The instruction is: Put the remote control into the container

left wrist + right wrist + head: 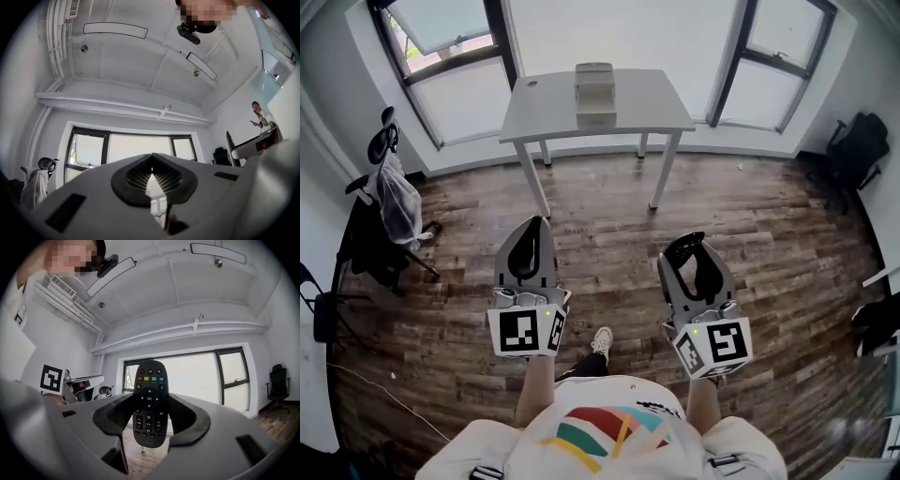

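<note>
A person in a white shirt with a striped print stands on a wooden floor (609, 211), one white shoe (601, 339) showing below, and holds a gripper in each hand at waist height. The right claw (150, 400) pinches a black remote control (149, 390) by its lower half, so that the coloured buttons and the round OK pad rise clear above the jaws. The left claw (151, 161) is pressed together at the tips and carries nothing. Both point ahead over bare boards.

Well apart from them, across the room, stands a white tabletop (647, 98) on thin legs. On it, towards the middle, sits a pale, boxy container (594, 94); whether it is lidded cannot be told from here. Behind the table runs a bay of dark-framed windows (450, 56). A chair hung with clothing (389, 197) stands at the left wall and a black chair (861, 145) at the right.

By the look of things the pick-up is done and the remote control is firmly in hand. What remains is most of the job: crossing the floor to the table, bringing the remote control over the container and letting it go inside. The free left claw may be needed there if a lid must be dealt with.
</note>
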### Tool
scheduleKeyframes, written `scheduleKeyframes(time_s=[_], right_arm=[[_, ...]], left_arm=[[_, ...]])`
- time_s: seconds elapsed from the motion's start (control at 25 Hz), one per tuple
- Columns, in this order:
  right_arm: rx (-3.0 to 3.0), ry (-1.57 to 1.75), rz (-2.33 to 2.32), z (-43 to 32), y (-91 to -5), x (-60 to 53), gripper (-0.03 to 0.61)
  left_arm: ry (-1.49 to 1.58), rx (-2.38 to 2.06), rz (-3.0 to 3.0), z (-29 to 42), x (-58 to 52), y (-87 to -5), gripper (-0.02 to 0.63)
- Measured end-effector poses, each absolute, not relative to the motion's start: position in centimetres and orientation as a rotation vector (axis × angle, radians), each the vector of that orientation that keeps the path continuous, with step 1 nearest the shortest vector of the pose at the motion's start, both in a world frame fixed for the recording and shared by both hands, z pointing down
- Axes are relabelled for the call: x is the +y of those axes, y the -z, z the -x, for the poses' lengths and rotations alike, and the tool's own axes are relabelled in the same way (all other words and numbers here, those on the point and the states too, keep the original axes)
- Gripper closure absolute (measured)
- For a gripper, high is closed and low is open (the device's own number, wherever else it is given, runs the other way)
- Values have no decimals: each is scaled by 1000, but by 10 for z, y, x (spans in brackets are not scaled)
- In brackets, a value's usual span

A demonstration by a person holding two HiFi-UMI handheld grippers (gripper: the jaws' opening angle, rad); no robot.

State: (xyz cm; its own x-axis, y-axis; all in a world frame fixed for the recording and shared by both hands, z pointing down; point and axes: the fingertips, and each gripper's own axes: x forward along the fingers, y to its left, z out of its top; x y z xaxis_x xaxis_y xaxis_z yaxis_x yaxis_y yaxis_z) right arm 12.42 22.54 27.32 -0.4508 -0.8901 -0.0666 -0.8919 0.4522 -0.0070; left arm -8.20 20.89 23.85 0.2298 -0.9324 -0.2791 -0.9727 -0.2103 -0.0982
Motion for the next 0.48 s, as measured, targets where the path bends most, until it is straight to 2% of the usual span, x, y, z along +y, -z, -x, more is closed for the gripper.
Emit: scheduleKeyframes(time_s=[0.48], right_arm=[[2611,-76,1667,-84,-265,124,342]], left_arm=[[-268,1788,2316,122,99,-256,606]])
